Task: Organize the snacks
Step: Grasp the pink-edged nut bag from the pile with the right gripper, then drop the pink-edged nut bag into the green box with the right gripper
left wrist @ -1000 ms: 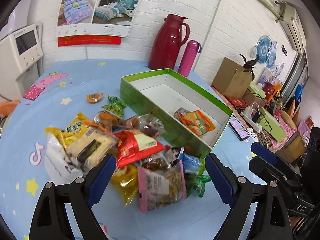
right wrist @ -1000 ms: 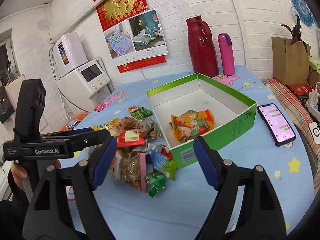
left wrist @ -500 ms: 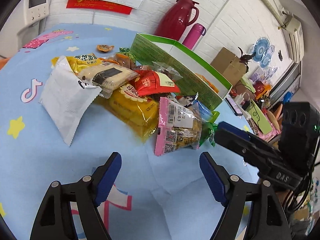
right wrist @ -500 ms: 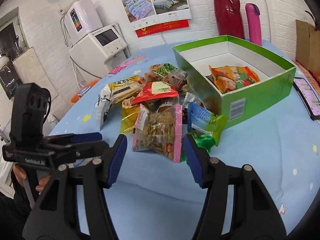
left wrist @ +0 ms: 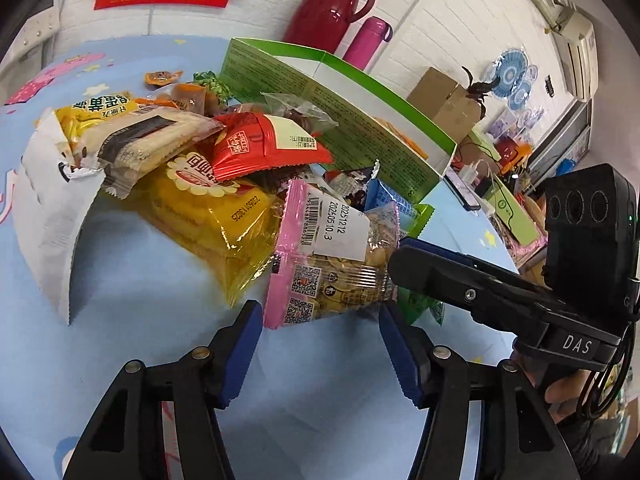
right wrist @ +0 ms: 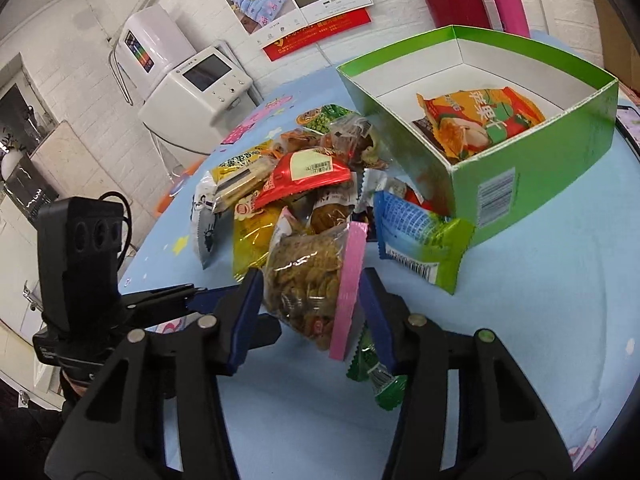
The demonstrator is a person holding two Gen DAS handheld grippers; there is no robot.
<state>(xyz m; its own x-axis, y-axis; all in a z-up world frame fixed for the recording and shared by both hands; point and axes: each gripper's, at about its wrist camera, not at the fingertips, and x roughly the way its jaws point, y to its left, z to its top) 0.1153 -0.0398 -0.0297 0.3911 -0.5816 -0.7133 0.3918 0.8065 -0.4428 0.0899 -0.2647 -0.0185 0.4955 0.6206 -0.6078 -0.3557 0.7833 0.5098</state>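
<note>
A clear nut bag with pink edges (right wrist: 312, 284) lies at the near end of a snack pile on the blue tablecloth. My right gripper (right wrist: 310, 300) has a blue pad against each side of it. The left wrist view shows the same bag (left wrist: 332, 264) just beyond my left gripper (left wrist: 320, 344), which is open and holds nothing. The right gripper (left wrist: 404, 252) comes in there from the right. Behind the pile stands the green box (right wrist: 540, 176) with an orange snack bag (right wrist: 480, 120) inside. Red packet (left wrist: 264, 144), yellow bag (left wrist: 208, 208) and blue-green packet (right wrist: 420, 240) sit in the pile.
A red thermos (left wrist: 332, 4) and a pink bottle (left wrist: 368, 44) stand behind the box by the wall. A phone (left wrist: 464, 192) lies right of the box. A white machine (right wrist: 192, 88) stands past the table's left edge. A small green packet (right wrist: 380, 380) lies under my right finger.
Both grippers came down and forward to the near end of the pile. The right gripper's fingers narrowed onto the pink-edged nut bag. The left gripper's gap narrowed a little.
</note>
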